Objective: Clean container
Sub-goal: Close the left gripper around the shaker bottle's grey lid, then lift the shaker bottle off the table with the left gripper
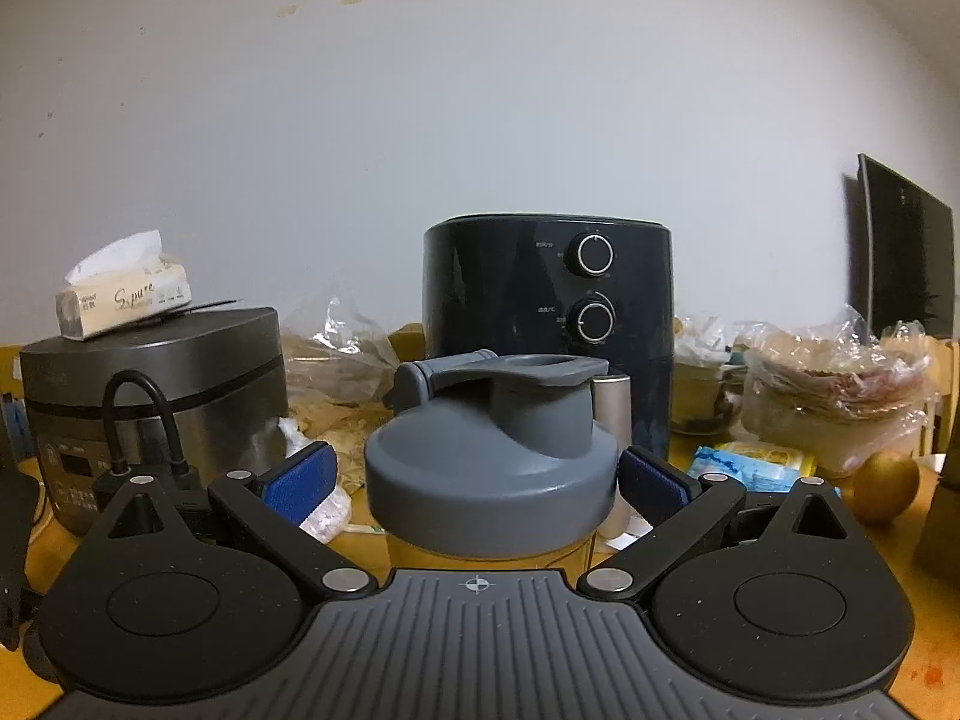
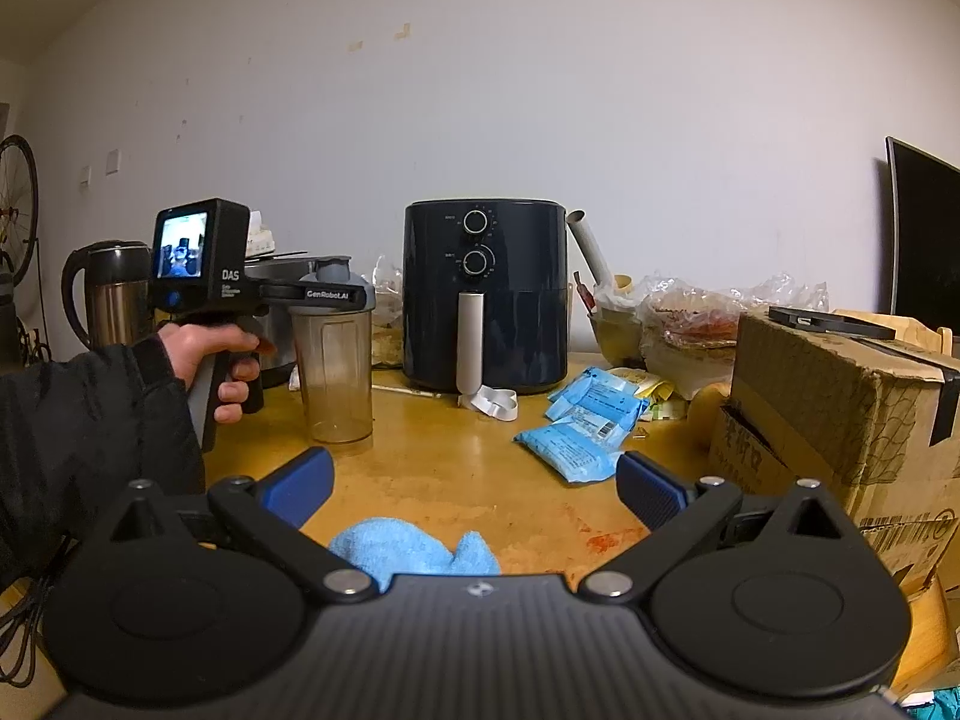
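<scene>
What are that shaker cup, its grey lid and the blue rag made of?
The shaker cup looks like clear, slightly cloudy plastic, since the table shows through it. Its lid looks like matte grey moulded plastic with a dull, even sheen. The blue cloth seems to be fluffy microfibre or terry, going by its fuzzy nap.

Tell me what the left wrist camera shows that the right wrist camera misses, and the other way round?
Only the left view shows the tissue pack on the rice cooker and the shaker bottle's grey lid close up between the left gripper fingers. Only the right view shows the blue cloth under the open right gripper, the kettle, the cardboard box and the person's hand. Both show the air fryer and blue packets.
</scene>
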Demonstrator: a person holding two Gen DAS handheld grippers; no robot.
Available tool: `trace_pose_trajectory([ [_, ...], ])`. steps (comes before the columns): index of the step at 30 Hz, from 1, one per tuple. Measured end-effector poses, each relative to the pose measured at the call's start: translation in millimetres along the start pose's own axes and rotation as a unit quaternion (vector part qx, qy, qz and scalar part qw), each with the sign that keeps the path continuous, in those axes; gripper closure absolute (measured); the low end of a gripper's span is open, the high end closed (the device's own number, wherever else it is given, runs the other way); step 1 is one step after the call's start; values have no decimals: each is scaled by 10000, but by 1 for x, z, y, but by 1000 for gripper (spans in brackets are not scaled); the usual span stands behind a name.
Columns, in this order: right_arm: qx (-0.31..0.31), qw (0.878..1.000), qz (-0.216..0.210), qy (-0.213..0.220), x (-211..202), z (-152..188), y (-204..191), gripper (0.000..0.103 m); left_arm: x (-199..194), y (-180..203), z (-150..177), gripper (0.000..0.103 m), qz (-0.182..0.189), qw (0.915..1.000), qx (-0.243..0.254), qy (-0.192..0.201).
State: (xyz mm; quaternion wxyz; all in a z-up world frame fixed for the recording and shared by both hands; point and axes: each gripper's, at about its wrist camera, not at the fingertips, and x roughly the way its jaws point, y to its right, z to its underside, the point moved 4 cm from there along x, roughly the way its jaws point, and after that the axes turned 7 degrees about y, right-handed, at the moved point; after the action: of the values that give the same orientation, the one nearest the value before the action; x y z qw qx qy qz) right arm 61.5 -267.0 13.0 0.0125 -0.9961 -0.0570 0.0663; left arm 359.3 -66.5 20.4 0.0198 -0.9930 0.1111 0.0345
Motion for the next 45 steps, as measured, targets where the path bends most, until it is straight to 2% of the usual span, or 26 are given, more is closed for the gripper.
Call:
trace_pose_trajectory([
  [33, 51, 9998, 61, -170, 6, 8, 2, 0, 29, 0, 5, 0, 263, 9995, -126, 152],
  [35, 44, 9998, 64, -175, 6, 8, 1, 0, 29, 0, 4, 3, 254, 9994, -146, 168],
  [36, 41, 9998, 66, -178, 5, 8, 1, 0, 29, -1, 4, 9, 239, 9994, -156, 185],
  [45, 65, 9997, 76, -217, 8, 11, 2, 0, 27, 2, 4, 9, 258, 9993, -109, 243],
])
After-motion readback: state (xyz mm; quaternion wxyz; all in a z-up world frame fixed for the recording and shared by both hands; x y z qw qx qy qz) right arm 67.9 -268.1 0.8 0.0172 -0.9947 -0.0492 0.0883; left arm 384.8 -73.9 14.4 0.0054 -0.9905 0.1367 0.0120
